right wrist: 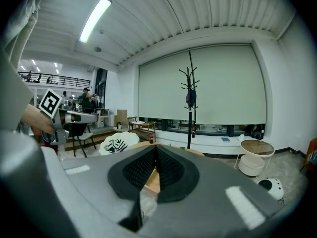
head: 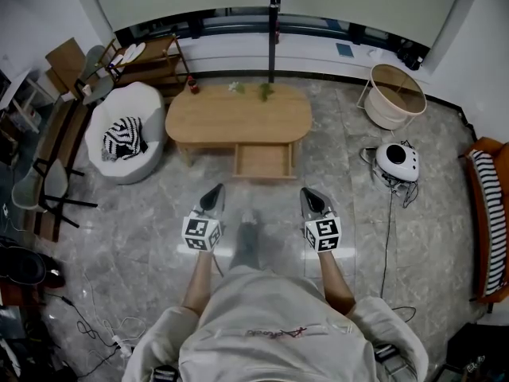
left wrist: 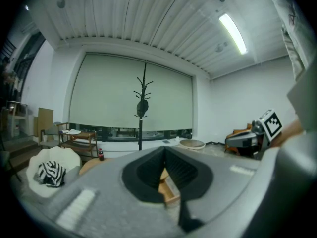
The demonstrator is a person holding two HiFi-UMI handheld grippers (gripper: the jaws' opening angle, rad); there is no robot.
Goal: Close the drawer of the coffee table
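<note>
- The left gripper (head: 213, 196) and the right gripper (head: 312, 199) hover side by side over the floor (head: 151, 213), each with its jaws pressed together on nothing.
- Just beyond them, the drawer (head: 263, 162) stands pulled out of the coffee table (head: 238, 116) on its near side.
- A coat stand (head: 273, 30) rises behind the table.

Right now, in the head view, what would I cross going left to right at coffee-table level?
Grey chair → white seat → coffee table → round side table → orange sofa.
</note>
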